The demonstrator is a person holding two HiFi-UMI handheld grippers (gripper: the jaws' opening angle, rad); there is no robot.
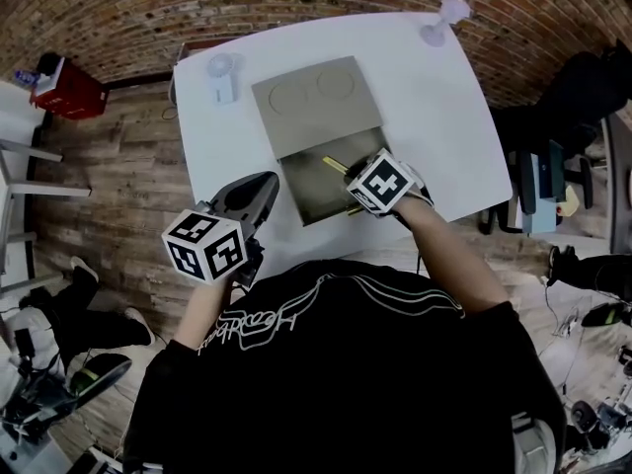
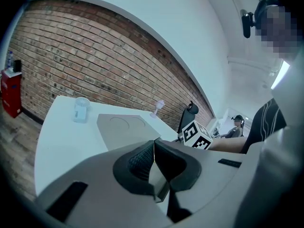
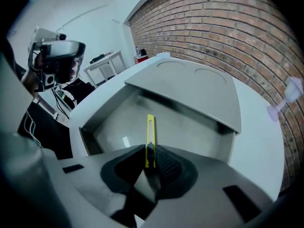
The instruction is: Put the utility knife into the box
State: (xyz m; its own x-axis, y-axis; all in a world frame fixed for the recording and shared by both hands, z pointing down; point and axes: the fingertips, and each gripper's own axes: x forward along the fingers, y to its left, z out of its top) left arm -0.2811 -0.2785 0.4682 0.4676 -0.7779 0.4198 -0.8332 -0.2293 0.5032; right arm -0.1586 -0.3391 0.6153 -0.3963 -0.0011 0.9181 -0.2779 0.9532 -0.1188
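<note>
A grey box (image 1: 321,181) stands open in the middle of the white table (image 1: 434,117), its lid (image 1: 316,102) folded back away from me. My right gripper (image 1: 357,181) hovers over the box's near right part, shut on a thin yellow utility knife (image 1: 335,165). In the right gripper view the utility knife (image 3: 150,134) sticks out forward from between the jaws of the right gripper (image 3: 151,152), above the box's inside (image 3: 128,120). My left gripper (image 1: 267,184) is held at the box's left near the table's front edge. Its jaws are shut with nothing in them (image 2: 154,148).
A small white fan (image 1: 222,75) stands at the table's back left and a pale pink one (image 1: 441,20) at the back right corner. A red case (image 1: 69,87) sits on the wooden floor to the left. Chairs and gear (image 1: 553,181) crowd the right side.
</note>
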